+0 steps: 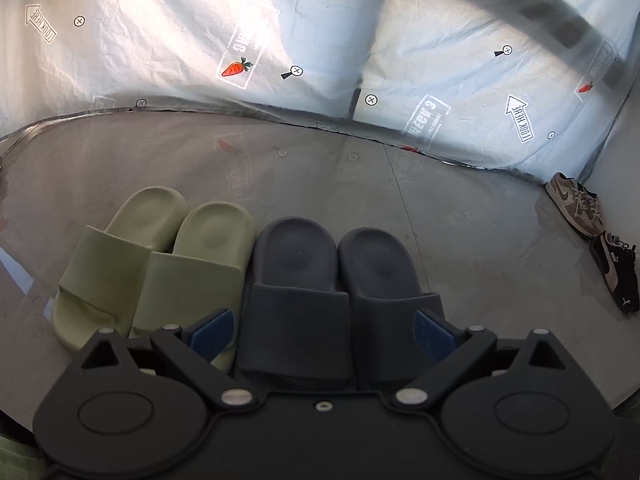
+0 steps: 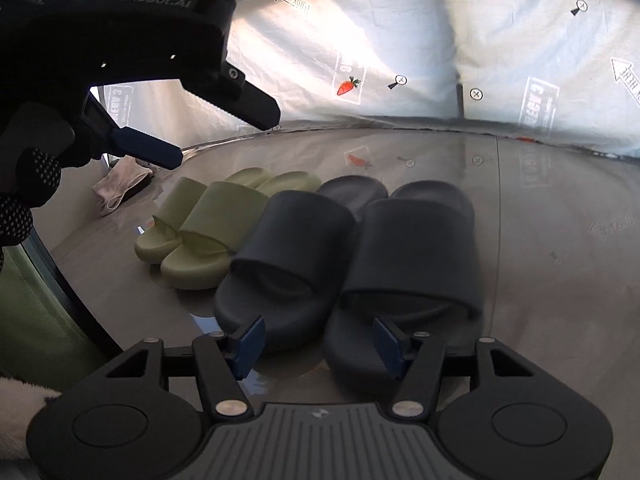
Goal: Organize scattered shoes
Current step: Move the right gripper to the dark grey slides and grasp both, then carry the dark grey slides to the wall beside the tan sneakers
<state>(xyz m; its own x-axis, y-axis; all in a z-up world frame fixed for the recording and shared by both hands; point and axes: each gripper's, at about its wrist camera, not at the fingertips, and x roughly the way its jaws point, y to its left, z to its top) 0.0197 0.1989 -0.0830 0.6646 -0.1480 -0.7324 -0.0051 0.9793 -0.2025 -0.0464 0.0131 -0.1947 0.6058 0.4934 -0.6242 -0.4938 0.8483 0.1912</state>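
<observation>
A pair of pale green slides [image 1: 156, 264] stands side by side on the grey floor, with a pair of dark grey slides [image 1: 332, 292] right beside it. My left gripper [image 1: 322, 334] hovers over the toe end of the dark pair, open and holding nothing. From the right wrist view it hangs in the air at upper left [image 2: 226, 138], held by a gloved hand [image 2: 24, 192]. My right gripper [image 2: 320, 346] sits low before the open ends of the dark slides [image 2: 360, 248], open, its blue pads [image 2: 248, 346] touching neither shoe. The green slides [image 2: 208, 232] lie further left.
A brown sneaker [image 1: 576, 204] and a black sneaker with a pink stripe [image 1: 614, 270] lie apart by the right wall. A white cloth [image 2: 120, 188] lies on the floor at the far left. A pale printed sheet [image 1: 320, 40] covers the back wall.
</observation>
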